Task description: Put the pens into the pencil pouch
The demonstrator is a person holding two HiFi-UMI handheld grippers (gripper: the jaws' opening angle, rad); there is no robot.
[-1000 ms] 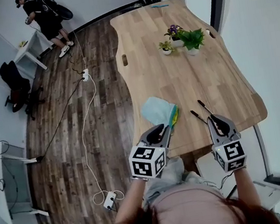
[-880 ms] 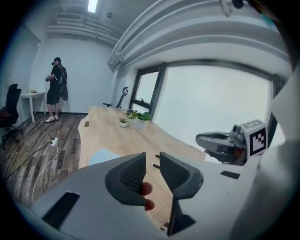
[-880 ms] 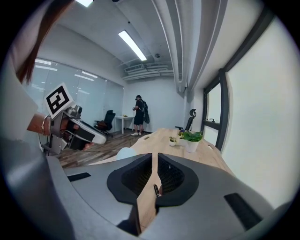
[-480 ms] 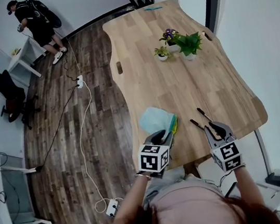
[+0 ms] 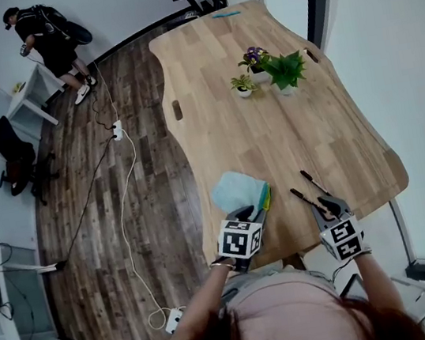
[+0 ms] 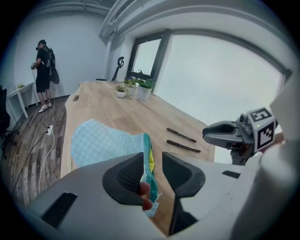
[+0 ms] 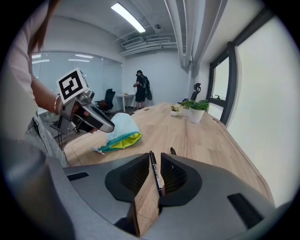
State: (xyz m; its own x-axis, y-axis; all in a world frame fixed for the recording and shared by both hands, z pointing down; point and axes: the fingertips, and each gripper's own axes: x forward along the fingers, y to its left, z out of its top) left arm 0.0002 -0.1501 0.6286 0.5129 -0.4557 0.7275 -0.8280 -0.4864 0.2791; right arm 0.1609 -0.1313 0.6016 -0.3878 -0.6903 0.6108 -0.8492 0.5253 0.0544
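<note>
The left gripper (image 6: 153, 164), jaws just opened wide, straddles the light-blue fabric pencil pouch (image 6: 103, 143) rim without clasping it. The right gripper (image 7: 155, 158), jaws released, frames a slim black pen (image 7: 156, 174) at twelve o'clock. Closing skewed could roll it away.

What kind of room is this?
Likely an office or meeting room: large wooden table with potted plants on it, an office chair off to one side, big windows along the wall.

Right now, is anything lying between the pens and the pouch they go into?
Nothing visible does. Only bare table lies between the pens and the pouch.
</note>
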